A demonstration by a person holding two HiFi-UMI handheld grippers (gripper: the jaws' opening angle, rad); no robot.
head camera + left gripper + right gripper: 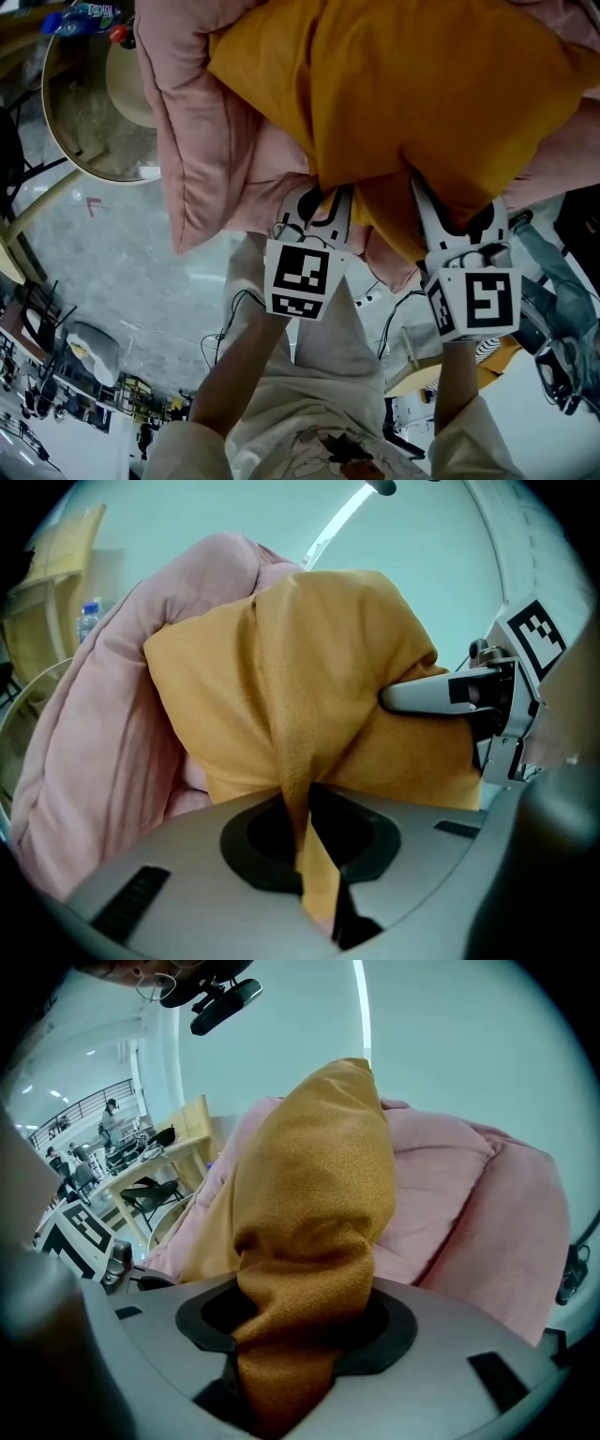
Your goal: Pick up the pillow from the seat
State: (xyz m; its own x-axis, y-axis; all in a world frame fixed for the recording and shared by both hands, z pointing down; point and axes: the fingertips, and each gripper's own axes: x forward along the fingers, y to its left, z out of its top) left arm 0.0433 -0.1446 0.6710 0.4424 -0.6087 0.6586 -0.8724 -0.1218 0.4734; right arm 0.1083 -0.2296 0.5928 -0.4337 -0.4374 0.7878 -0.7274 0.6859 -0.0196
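A mustard-yellow pillow point(403, 94) hangs in the air between both grippers, pressed against a big pink cushion point(216, 141). My left gripper point(323, 197) is shut on a thin fold at the pillow's lower edge; in the left gripper view that yellow fold point(300, 761) runs down between the jaws of the left gripper point(311, 846). My right gripper point(459, 214) is shut on a thick bunch of the same pillow point(314, 1194), which fills the gap between its jaws point(286, 1358). The right gripper point(441, 696) also shows in the left gripper view, biting the pillow's side.
The pink cushion point(469, 1194) lies behind and around the pillow. A round wicker seat point(84, 103) stands at upper left, with a bottle point(84, 17) beyond it. Cables point(234, 319) lie on the grey floor. Wooden furniture point(183, 1133) stands in the distance.
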